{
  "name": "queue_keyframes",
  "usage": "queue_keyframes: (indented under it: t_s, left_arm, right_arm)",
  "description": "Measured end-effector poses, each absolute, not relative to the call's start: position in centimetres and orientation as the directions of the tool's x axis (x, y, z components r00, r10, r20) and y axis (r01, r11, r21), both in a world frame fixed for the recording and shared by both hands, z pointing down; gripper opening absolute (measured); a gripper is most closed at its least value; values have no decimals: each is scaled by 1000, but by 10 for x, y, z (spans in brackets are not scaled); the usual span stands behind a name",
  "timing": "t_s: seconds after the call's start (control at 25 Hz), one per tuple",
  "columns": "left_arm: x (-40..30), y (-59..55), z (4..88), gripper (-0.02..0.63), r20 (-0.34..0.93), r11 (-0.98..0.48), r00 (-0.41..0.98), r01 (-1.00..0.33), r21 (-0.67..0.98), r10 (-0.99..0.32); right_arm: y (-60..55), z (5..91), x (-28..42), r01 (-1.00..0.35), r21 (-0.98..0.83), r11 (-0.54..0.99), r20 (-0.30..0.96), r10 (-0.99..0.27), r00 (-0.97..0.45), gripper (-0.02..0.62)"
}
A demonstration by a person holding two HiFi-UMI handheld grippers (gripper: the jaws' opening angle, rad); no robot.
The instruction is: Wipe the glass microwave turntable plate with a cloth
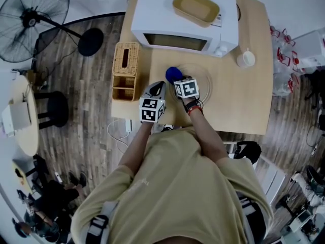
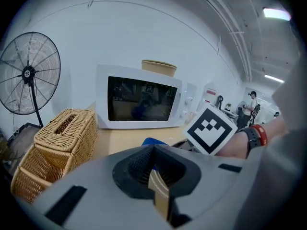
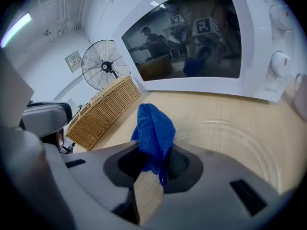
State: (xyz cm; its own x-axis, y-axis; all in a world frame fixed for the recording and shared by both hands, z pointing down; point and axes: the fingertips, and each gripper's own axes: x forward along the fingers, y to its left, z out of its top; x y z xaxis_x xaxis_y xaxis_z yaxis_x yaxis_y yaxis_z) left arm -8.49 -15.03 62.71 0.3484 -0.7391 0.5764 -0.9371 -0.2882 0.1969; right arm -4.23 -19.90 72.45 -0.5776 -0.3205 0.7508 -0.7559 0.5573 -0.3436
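On the wooden tabletop (image 1: 244,105), the right tongs (image 3: 152,174) are clamped on a blue cloth (image 3: 153,128) at the rim of the glass turntable plate (image 3: 240,143). The left tongs (image 2: 156,176) are closed and empty, just beside. The plate is placed before the microwave (image 1: 172,14).

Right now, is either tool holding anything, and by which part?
The right gripper pinches the cloth by its lower end, the rest bunched above the jaws. The left gripper holds nothing.
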Motion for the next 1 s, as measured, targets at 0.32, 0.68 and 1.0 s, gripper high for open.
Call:
queue_keyframes:
  t_s: [0.32,0.68,1.0]
  left_arm:
    - [-83,-149,634,20,586,-275,351,-936,218,-730]
    - [-77,-153,638,20,578,-269,375,-926,264,-725]
    - [-58,-159,636,20,568,-287,420,-906,313,-708]
  right_arm:
    - [-198,725,-36,-761,-347,548,752,-322,-575,107]
    - [-206,725,-16,-790,-350,504,747,-358,-560,107]
    - [-208,726,4,-810,-351,469,750,-377,-543,107]
